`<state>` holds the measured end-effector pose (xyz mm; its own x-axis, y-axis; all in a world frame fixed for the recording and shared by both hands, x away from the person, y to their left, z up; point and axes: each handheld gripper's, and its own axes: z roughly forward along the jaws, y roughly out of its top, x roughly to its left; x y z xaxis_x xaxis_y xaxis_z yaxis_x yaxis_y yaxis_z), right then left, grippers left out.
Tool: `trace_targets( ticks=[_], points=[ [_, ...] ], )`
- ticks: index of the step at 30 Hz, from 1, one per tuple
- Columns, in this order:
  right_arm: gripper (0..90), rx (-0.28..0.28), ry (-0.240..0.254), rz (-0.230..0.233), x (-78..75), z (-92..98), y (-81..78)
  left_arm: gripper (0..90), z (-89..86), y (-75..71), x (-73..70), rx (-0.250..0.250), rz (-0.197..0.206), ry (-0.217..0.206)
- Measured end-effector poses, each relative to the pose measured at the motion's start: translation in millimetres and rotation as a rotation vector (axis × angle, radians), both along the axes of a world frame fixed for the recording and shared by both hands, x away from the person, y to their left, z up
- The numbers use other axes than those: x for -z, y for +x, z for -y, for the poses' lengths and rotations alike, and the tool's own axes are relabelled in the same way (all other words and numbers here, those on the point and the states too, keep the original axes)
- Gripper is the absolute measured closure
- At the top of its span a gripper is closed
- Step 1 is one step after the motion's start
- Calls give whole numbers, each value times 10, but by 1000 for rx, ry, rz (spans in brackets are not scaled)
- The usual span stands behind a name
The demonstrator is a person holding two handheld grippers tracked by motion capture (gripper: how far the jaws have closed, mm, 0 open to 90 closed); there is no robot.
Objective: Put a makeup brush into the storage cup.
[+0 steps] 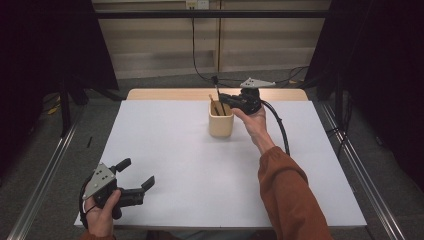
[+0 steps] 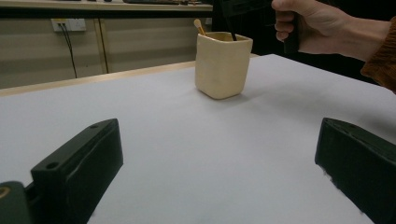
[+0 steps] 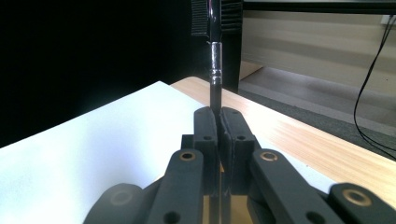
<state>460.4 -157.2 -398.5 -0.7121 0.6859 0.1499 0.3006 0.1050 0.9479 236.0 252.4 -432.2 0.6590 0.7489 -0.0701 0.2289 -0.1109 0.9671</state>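
My two handheld grippers, matte black.

Behind my left gripper (image 1: 134,176) jaws sits a grey three-cornered plate; my right gripper (image 1: 226,98) trails a black cable, rust-orange sleeve (image 1: 287,192) behind.

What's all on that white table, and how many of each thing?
Cream holder cup: 1
Wooden sticks standing in the cup: 2, as far as the high view shows
Black brush clamped upright in the right gripper over the cup: 1
Handheld grippers, counting the left gripper with its fingers apart: 2
Total: 6
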Motion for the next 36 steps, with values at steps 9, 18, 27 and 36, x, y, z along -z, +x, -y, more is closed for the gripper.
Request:
trace_targets(
  ticks=[9,18,27,36],
  points=[
    [857,8,-5,-7,92,20,-33,9,6,3,-4,5,2,6],
    [856,12,0,-6,78,101,-40,9,25,31,-2,4,-3,5],
    [830,6,4,-10,76,128,-42,9,60,74,4,14,-9,4],
    [691,20,9,-9,55,180,-59,9,63,84,7,14,-12,5]
  ],
)
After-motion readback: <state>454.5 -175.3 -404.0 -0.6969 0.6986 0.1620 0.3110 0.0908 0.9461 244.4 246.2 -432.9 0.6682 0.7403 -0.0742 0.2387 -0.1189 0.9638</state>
